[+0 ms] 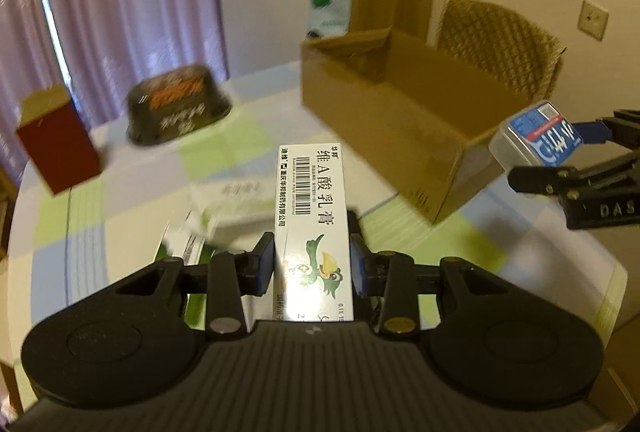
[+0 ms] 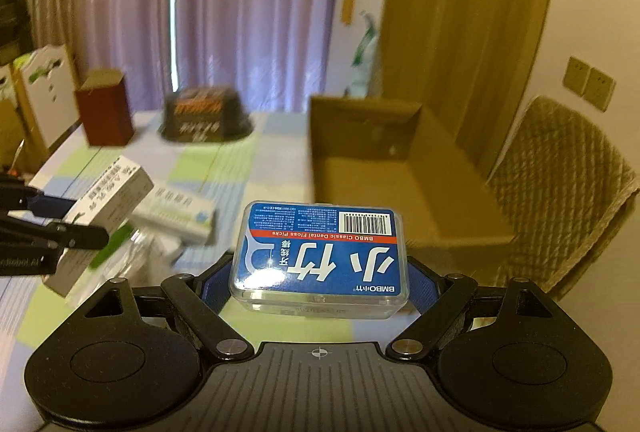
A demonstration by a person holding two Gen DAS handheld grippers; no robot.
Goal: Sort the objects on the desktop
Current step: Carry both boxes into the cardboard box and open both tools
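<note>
My left gripper (image 1: 313,266) is shut on a long white ointment box (image 1: 312,208) with a green bird print, held lifted above the table. My right gripper (image 2: 320,284) is shut on a clear dental floss pick box (image 2: 320,256) with a blue label. That floss box (image 1: 536,138) also shows at the right of the left wrist view, just beside the near corner of the open cardboard box (image 1: 404,120). The ointment box (image 2: 106,200) appears at the left of the right wrist view. The cardboard box (image 2: 400,184) looks empty inside.
On the checked tablecloth (image 1: 120,200) lie more white and green medicine boxes (image 2: 176,216), a red carton (image 1: 58,148) and a dark food tub (image 1: 178,104). A woven chair (image 2: 560,192) stands behind the cardboard box. Curtains hang beyond the table.
</note>
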